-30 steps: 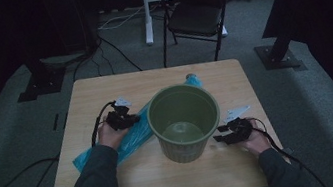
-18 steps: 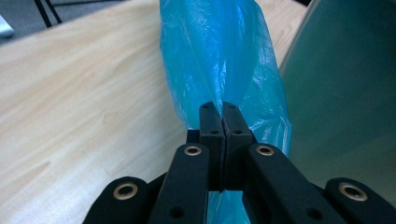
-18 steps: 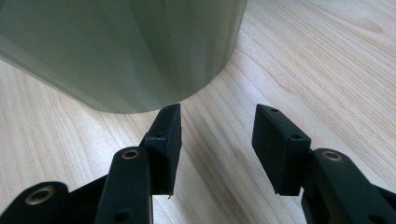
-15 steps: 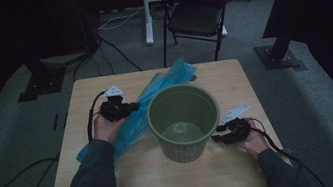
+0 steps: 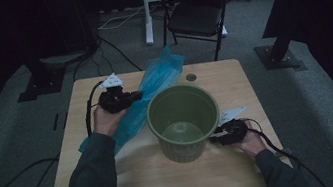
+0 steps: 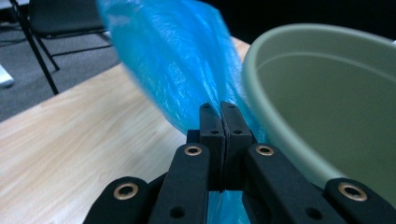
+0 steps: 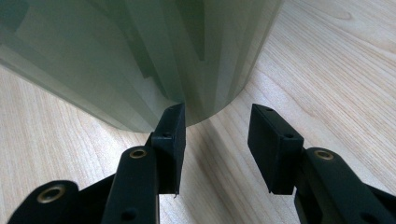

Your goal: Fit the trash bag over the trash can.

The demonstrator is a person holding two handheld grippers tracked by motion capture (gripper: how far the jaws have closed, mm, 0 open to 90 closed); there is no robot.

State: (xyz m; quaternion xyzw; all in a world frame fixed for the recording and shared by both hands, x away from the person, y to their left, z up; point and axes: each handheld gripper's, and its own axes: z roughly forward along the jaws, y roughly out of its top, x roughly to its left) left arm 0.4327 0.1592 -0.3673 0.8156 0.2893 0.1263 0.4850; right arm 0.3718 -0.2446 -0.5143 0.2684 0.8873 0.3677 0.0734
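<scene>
Two black hand-held tools, dark green-grey sleeves

The left tool (image 5: 135,96) and the right tool (image 5: 214,140) each carry black jaws with brass-ringed rivets and small screw holes, a pale three-cornered plate (image 5: 112,80) on top and a trailing black cable (image 5: 89,113); both long sleeves (image 5: 92,181) enter from the frame's bottom.

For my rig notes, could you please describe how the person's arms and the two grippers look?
Both forearms wear dark grey-green long sleeves. The left gripper and right gripper are black, each trailing a black cable and topped by a pale three-cornered plate. Their jaws are black, flat-padded, with brass-ringed pivot holes.
</scene>
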